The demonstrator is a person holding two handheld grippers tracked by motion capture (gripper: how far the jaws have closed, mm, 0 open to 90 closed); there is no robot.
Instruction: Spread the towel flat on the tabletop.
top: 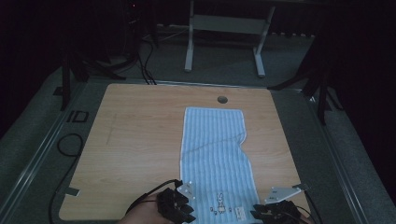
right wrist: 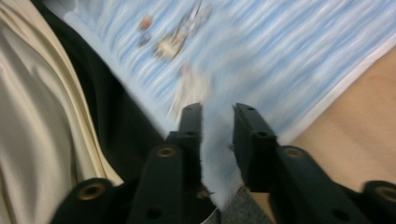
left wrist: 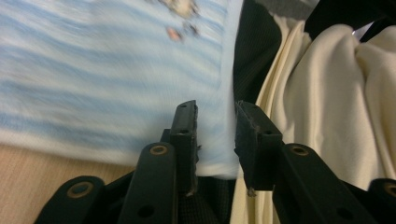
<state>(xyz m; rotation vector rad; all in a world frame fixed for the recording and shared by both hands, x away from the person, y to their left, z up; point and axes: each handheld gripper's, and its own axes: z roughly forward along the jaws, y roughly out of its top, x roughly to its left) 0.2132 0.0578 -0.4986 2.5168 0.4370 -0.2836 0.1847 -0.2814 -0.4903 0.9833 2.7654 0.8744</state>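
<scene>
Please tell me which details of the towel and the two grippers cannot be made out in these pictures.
- Small printed figures on the striped towel: too small in the high view, motion-blurred in both gripper views.
- White label near the towel's near edge: its text is too small and dim.
- Left gripper and right gripper: partly cut off by the bottom edge in the high view.
- Whether either gripper's jaws actually pinch the cloth: blur hides it.

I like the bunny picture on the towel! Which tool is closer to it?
Left, slightly. The left tool sits just left of the bunny picture; the right tool is farther off, past the white label.
</scene>
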